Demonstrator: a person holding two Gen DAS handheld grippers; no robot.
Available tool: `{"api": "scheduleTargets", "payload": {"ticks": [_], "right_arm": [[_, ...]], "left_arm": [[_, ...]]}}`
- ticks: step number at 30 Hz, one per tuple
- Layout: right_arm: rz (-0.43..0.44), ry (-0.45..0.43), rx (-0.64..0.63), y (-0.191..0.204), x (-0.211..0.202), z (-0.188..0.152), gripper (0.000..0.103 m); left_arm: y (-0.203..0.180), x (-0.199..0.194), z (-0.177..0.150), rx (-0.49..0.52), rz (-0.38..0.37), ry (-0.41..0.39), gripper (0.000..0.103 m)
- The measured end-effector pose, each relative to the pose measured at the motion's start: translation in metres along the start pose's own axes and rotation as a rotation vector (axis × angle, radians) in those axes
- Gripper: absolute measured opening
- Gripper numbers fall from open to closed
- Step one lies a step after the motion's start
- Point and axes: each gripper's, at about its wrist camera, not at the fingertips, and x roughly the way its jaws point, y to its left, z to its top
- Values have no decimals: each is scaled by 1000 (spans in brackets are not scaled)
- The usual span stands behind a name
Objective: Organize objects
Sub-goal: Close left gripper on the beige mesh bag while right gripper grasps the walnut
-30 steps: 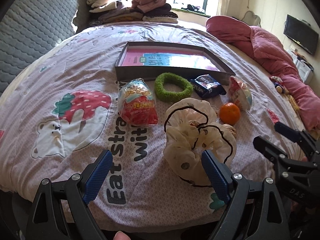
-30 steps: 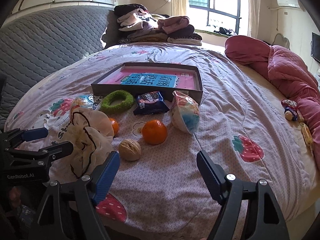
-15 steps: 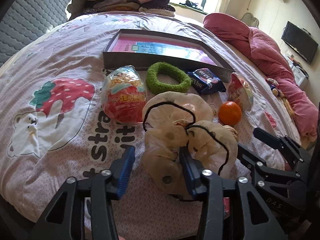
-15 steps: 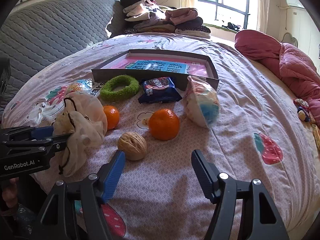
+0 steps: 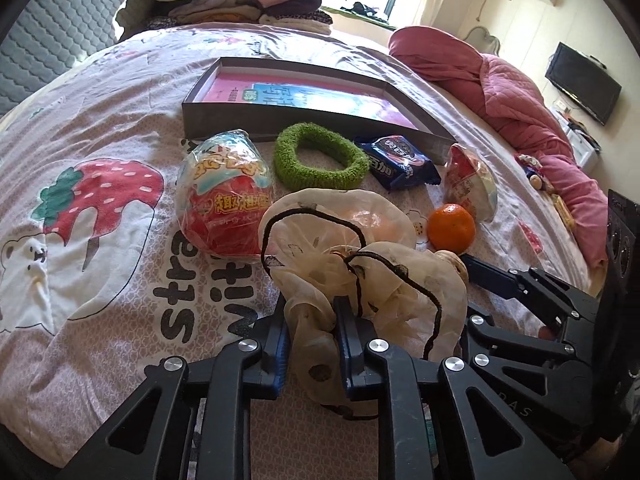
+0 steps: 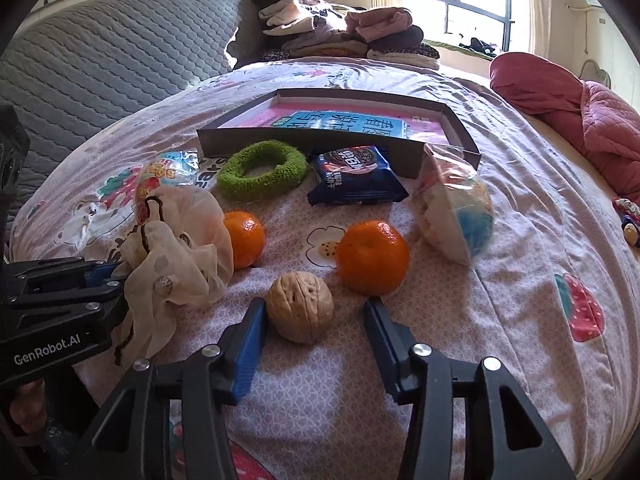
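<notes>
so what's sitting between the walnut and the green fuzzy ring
Only bare bedsheet; the right wrist view shows the walnut and the green ring with an orange just left of that line.

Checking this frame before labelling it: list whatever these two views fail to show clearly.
- Walnut: in the left wrist view almost wholly hidden behind the sheer pouch.
- Smaller orange: in the left wrist view only a blurred glow through the pouch.
- Pouch contents: fabric folds hide them in both views.
- Right gripper: jaws closing around the walnut; whether the right pad touches cannot be told.
- Dark tray: its far half is washed out by glare.
</notes>
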Motion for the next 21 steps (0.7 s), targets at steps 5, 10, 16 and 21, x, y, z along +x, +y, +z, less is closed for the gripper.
{"api": "scheduleTargets", "payload": {"ticks": [5,10,16,21], "right_arm": [[19,-14,-9,3,-1,-1,33],[42,-29,15,-1,-9,-3,33],[52,-51,33,-5,-18,-1,33],[53,-66,32,-5,-24,1,33]], "left_arm": [[2,0,-1,1,-20,-11,13],[4,-4,-2,-12,-33,-22,12],[0,-11,-2,2,-26,-39,10],[0,-18,-2,-7,-35,-53,10]]}}
